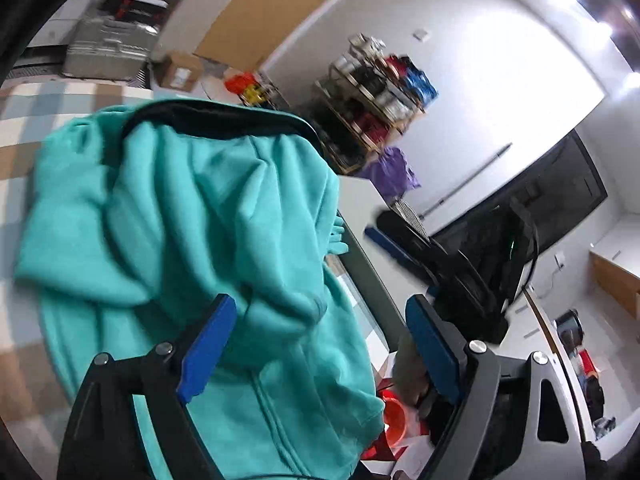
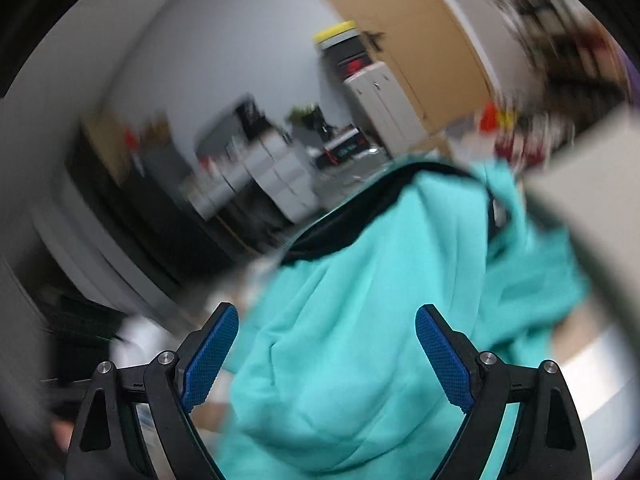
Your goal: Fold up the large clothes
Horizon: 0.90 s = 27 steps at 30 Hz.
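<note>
Left wrist view: the left gripper [image 1: 320,344] has its two blue-padded jaws spread wide, and nothing is pinched between them. Below and beyond the jaws lies the teal fleece garment with a black collar band [image 1: 192,216], rumpled in soft folds on a checked cloth in pale blue, white and tan [image 1: 24,128]. The garment's right edge hangs at the edge of the surface, close to a white table [image 1: 360,204]. Farther right, the other black gripper with a blue pad [image 1: 452,264] reaches in, clear of the cloth. At the far wall stands a metal rack stacked with coloured items [image 1: 372,108].

Right wrist view: heavily blurred. The right gripper [image 2: 326,354] is also released, its blue textured pads standing far apart. The teal garment [image 2: 360,320] fills the space between and beyond them, but neither pad presses on it. Its black band [image 2: 360,216] curves across the far side. The room behind is smeared beyond reading
</note>
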Available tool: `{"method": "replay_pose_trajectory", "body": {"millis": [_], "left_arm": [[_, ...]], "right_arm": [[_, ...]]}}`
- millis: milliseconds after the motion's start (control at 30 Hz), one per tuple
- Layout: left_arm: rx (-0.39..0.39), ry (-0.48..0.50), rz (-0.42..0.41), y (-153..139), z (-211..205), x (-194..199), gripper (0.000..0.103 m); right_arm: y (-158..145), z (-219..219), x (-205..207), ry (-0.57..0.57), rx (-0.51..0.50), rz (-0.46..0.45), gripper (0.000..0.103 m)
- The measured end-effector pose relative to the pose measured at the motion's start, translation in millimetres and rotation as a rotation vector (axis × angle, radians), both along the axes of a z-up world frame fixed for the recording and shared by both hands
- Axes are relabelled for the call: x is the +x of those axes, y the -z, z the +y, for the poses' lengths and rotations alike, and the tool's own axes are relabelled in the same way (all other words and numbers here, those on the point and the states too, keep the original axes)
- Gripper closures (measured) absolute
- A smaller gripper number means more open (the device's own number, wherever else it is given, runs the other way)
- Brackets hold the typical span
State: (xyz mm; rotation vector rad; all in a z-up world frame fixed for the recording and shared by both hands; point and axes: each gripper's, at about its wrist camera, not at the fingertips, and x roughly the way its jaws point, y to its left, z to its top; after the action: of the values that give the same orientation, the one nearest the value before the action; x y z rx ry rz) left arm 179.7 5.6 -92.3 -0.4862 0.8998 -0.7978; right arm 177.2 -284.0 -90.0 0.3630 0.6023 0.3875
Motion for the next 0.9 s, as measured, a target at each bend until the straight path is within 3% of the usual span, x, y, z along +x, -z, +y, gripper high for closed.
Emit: {"method": "replay_pose_trajectory", "body": {"millis": [33, 100, 133, 200, 233, 333, 367, 533, 633, 700, 767, 900], "left_arm": [[0.001, -0.010, -0.012, 0.0, -0.9, -8.1, 0.019], [0.013, -0.024, -0.023, -2.0, -6.3, -15.4, 0.019], [0.012, -0.025, -0.027, -0.1, -6.5, -22.9, 0.019], [-0.014, -0.036, -0.023, 2.6, -2.5, -34.9, 0.019], [-0.027, -0.039, -0.018, 6.0, 0.7, -38.9, 0.019], [-0.041, -0.050, 0.000, 7.6, 11.4, -39.5, 0.019], [-0.051, -0.064, 0.005, 10.4, 14.6, -41.7, 0.019], [-0.054, -0.078, 0.042, 11.0, 17.2, -41.1, 0.019], [-0.014, -0.094, 0.039, 12.8, 18.5, -46.5, 0.019], [-0.007, -0.091, 0.038, 14.0, 17.6, -49.0, 0.019], [-0.011, -0.086, 0.034, 13.4, 16.2, -50.4, 0.019], [0.017, -0.080, 0.005, 10.7, 10.3, -51.4, 0.019]], "right_arm": [[-10.3, 23.5, 8.6, -0.023, -0.142, 0.015, 0.012], [-9.1, 59.0, 25.9, -0.105, -0.308, 0.056, 0.026], [-1.1, 79.2, 37.5, -0.151, -0.406, 0.088, 0.047], [21.0, 101.8, 62.3, -0.177, -0.561, 0.179, 0.073], [42.9, 109.4, 81.4, -0.193, -0.616, 0.272, 0.079], [93.5, 105.7, 116.7, -0.185, -0.648, 0.453, 0.079], [101.3, 105.1, 126.2, -0.192, -0.639, 0.469, 0.079], [105.9, 113.3, 136.1, -0.181, -0.692, 0.444, 0.077], [78.7, 105.7, 122.9, -0.186, -0.680, 0.401, 0.077], [51.5, 96.4, 101.1, -0.178, -0.631, 0.320, 0.070], [33.0, 87.7, 72.3, -0.230, -0.564, 0.250, 0.049], [46.1, 92.9, 27.4, -0.264, -0.652, 0.201, 0.045]]}}
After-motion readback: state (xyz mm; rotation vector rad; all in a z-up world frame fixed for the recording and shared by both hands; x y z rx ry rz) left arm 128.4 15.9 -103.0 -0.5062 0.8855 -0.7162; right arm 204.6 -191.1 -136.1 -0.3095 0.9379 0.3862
